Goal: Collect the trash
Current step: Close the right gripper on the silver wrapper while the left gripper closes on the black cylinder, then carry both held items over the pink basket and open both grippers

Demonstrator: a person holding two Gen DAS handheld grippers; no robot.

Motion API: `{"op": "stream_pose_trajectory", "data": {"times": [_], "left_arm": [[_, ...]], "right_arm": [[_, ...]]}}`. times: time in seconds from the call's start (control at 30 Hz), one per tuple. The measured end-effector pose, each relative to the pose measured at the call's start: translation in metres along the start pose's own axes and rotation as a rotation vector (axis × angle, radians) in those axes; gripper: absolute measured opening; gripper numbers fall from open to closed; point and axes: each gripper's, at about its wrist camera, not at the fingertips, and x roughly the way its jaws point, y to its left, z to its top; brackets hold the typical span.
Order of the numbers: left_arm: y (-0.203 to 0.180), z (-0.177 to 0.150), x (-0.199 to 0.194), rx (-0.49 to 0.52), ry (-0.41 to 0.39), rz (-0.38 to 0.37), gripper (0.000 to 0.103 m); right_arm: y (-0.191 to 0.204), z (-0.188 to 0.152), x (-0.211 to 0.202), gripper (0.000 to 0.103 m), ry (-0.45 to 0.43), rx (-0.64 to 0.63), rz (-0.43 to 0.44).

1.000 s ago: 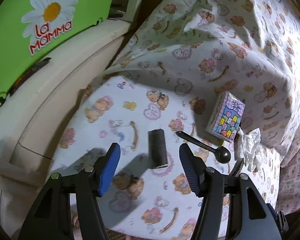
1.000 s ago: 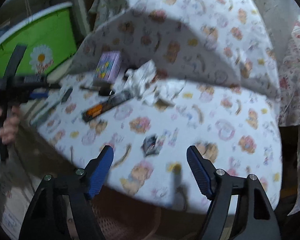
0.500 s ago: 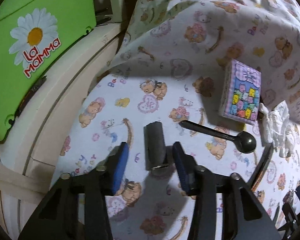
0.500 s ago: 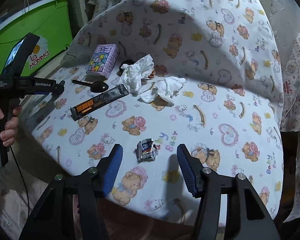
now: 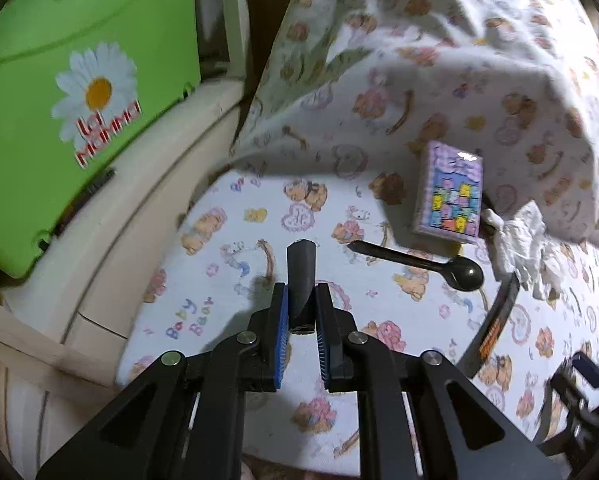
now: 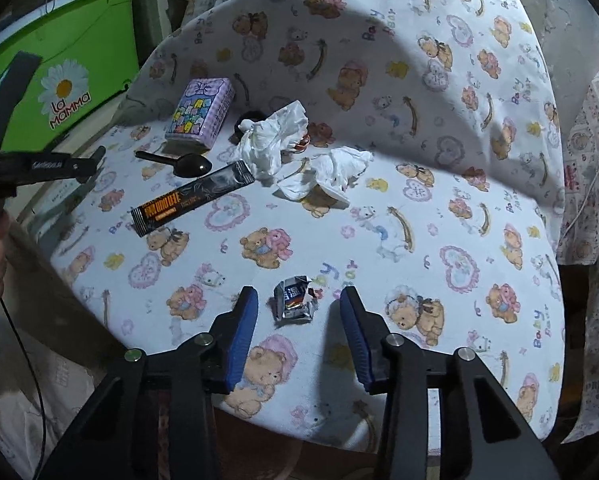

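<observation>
Left hand-held gripper (image 5: 301,304) now closing on dark tube (image 5: 300,276).

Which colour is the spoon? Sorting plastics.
Black, glossy: the plastic spoon, clearest in the left wrist view.

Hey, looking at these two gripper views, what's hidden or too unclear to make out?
- Dark object behind the crumpled tissue, right wrist view: mostly hidden by the tissue.
- Near end of the black tube, left wrist view: covered by the closing left gripper.
- Print on the crumpled wrapper between the closing right gripper: too small.
</observation>
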Motion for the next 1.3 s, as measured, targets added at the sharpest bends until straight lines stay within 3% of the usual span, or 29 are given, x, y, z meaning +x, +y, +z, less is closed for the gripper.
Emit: {"op": "stream_pose_trajectory", "data": {"times": [0.17, 0.23, 0.5, 0.63, 0.77, 0.93, 1.07, 1.3], "left_arm": [[-0.001, -0.018, -0.039, 0.016, -0.057, 0.005, 0.012], [0.004, -0.024, -0.048, 0.003, -0.065, -0.013, 0.012], [0.01, -0.028, -0.059, 0.026, -0.091, 0.006, 0.012], [0.004, -0.031, -0.078, 0.017, -0.062, -0.051, 0.012], [-0.013, -0.045, -0.105, 0.075, -0.064, -0.077, 0.013], [-0.02, -0.074, -0.12, 0.079, -0.046, -0.094, 0.014], [-0.029, -0.094, -0.112, 0.109, -0.018, -0.115, 0.014], [-0.038, -0.12, -0.089, 0.173, 0.073, -0.123, 0.014]], "right_arm": [[-0.001, 0.001, 0.001, 0.022, -0.006, 0.012, -0.018], [-0.004, 0.001, 0.0, 0.019, -0.008, 0.034, -0.012], [-0.006, 0.0, -0.018, 0.019, -0.043, 0.05, -0.005], [0.006, -0.013, -0.047, 0.019, -0.078, -0.01, 0.001], [0.02, -0.019, -0.079, 0.019, -0.091, -0.026, 0.077], [0.034, -0.026, -0.113, 0.019, -0.134, -0.003, 0.156], [0.047, -0.044, -0.113, 0.019, -0.139, -0.039, 0.17], [0.05, -0.065, -0.088, 0.019, -0.038, -0.066, 0.186]]}}
